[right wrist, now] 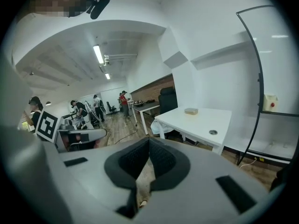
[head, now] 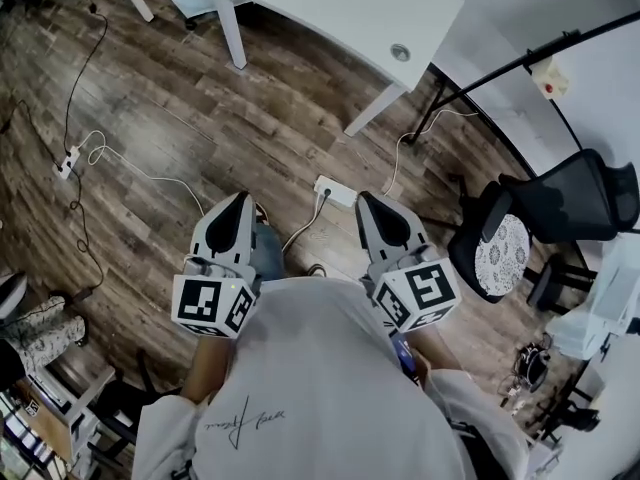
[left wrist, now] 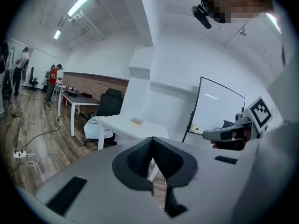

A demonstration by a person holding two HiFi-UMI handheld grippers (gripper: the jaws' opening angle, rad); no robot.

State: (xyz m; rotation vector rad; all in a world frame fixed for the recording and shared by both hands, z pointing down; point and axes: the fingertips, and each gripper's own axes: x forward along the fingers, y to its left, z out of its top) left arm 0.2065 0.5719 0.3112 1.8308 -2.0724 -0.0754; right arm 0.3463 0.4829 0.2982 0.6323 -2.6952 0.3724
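Both grippers are tucked up near the person's chest, side by side, pointing forward over the wood floor (head: 250,98). The left gripper (head: 238,208) has its jaws pressed together at the tips with nothing in between, and the right gripper (head: 372,208) is the same: pads meeting, empty. The closest thing to them is the white power strip (head: 336,191), lying on the floor below and between the two, well apart from both. The white table (head: 330,8) is further ahead, and the black office chair (head: 560,213) is off to the right. My worry is the loose wiring: a white cable (head: 150,176) loops across the floor on the left, so I reckon a careless step could snag a foot and yank a plug.
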